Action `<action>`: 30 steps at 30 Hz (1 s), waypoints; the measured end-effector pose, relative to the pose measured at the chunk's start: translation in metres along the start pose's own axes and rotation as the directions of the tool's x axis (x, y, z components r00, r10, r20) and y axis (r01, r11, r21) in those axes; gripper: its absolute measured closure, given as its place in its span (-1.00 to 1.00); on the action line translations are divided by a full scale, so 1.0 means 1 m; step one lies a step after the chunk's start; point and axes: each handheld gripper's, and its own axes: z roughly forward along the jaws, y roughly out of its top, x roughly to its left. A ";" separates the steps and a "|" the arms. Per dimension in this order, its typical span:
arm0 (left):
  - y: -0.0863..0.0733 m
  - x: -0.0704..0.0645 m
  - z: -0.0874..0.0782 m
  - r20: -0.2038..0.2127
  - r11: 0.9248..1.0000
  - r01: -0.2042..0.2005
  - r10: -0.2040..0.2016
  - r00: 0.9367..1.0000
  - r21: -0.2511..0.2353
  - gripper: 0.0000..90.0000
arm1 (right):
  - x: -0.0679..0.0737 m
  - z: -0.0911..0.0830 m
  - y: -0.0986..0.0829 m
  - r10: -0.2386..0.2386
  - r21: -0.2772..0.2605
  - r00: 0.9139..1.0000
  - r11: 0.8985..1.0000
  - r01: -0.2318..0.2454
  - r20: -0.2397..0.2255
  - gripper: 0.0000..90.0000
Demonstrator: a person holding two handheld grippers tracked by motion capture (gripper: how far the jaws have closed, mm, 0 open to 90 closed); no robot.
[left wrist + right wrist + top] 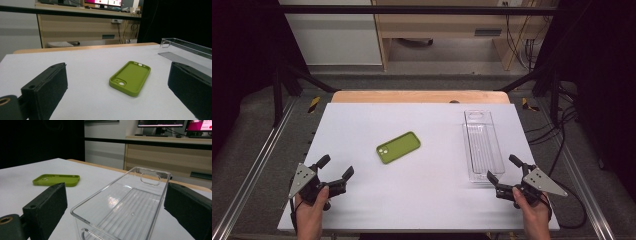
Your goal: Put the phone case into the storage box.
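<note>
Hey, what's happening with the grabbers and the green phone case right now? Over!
Left gripper open, empty. Right gripper open, empty, at the near end of the clear tray. Green phone case lies hollow side up, untouched. Nothing in the way.

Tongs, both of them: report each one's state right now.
Left tongs: open, holding nothing, aimed at the green silicone phone case.
Right tongs: open, holding nothing, at the near end of the clear plastic tray.
</note>
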 end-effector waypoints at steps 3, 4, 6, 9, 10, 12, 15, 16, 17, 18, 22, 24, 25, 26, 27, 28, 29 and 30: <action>0.000 -0.003 0.003 0.002 1.000 -0.005 0.005 1.000 0.023 -0.95 | 0.001 -0.002 -0.003 -0.016 0.024 1.000 1.000 0.016 0.011 -0.89; 0.000 -0.005 0.004 0.005 0.999 -0.011 0.011 1.000 0.031 -0.95 | 0.001 -0.003 -0.004 -0.015 0.030 1.000 0.999 0.015 0.014 -0.89; -0.001 -0.008 0.005 0.007 0.998 -0.028 0.028 1.000 0.050 -0.95 | 0.001 -0.005 -0.005 -0.015 0.039 1.000 0.999 0.015 0.022 -0.89; -0.001 -0.014 0.010 0.033 0.996 -0.041 0.039 0.999 0.075 -0.95 | 0.002 -0.007 -0.005 -0.021 0.042 0.999 0.999 0.019 0.039 -0.90; 0.000 -0.015 0.012 0.039 0.996 -0.043 0.040 0.998 0.082 -0.94 | 0.002 -0.007 -0.004 -0.022 0.042 0.999 0.999 0.020 0.048 -0.90; 0.001 -0.019 0.018 0.047 0.992 -0.057 0.052 0.998 0.109 -0.95 | 0.003 -0.009 -0.004 -0.022 0.036 0.998 0.999 0.020 0.053 -0.91; 0.004 -0.024 0.029 0.070 0.986 -0.074 0.064 0.995 0.149 -0.95 | 0.004 -0.010 -0.003 -0.022 0.031 0.998 0.999 0.020 0.055 -0.92; 0.006 -0.026 0.035 0.079 0.984 -0.077 0.064 0.995 0.162 -0.95 | 0.003 -0.010 -0.003 -0.022 0.030 0.998 0.999 0.021 0.055 -0.93; 0.007 -0.027 0.038 0.088 0.983 -0.073 0.059 0.994 0.166 -0.95 | 0.003 -0.009 -0.003 -0.019 0.029 0.998 0.999 0.017 0.054 -0.93; 0.008 -0.027 0.043 0.099 0.983 -0.071 0.054 0.994 0.171 -0.94 | 0.003 -0.009 -0.004 -0.024 0.030 0.998 0.999 0.022 0.054 -0.93; 0.018 -0.031 0.069 0.109 0.969 -0.036 0.010 0.994 0.242 -0.92 | 0.003 -0.009 -0.003 -0.016 0.029 0.998 0.999 0.014 0.053 -0.93; 0.024 -0.030 0.082 0.115 0.960 -0.007 -0.026 0.993 0.279 -0.91 | 0.003 -0.008 -0.003 -0.013 0.037 0.998 0.999 0.011 0.055 -0.93; 0.026 -0.030 0.088 0.128 0.957 -0.002 -0.036 0.991 0.289 -0.91 | 0.004 -0.008 -0.003 -0.010 0.037 0.998 0.999 0.008 0.055 -0.93; 0.029 -0.031 0.094 0.131 0.954 -0.013 -0.028 0.991 0.299 -0.91 | 0.004 -0.007 -0.003 -0.013 0.037 0.999 0.999 0.011 0.051 -0.93; 0.031 -0.031 0.098 0.130 0.951 -0.027 -0.014 0.991 0.308 -0.90 | 0.005 -0.007 -0.003 -0.013 0.037 0.999 0.999 0.011 0.049 -0.93; 0.034 -0.032 0.104 0.135 0.946 -0.052 0.009 0.991 0.320 -0.88 | 0.005 -0.006 -0.003 -0.015 0.039 0.999 0.999 0.013 0.048 -0.93; 0.035 -0.032 0.108 0.137 0.943 -0.068 0.024 0.990 0.327 -0.86 | 0.005 -0.006 -0.003 -0.014 0.043 0.999 0.999 0.012 0.047 -0.93; 0.036 -0.033 0.115 0.136 0.937 -0.084 0.039 0.990 0.340 -0.84 | 0.005 -0.006 -0.003 -0.014 0.044 0.999 0.999 0.012 0.047 -0.93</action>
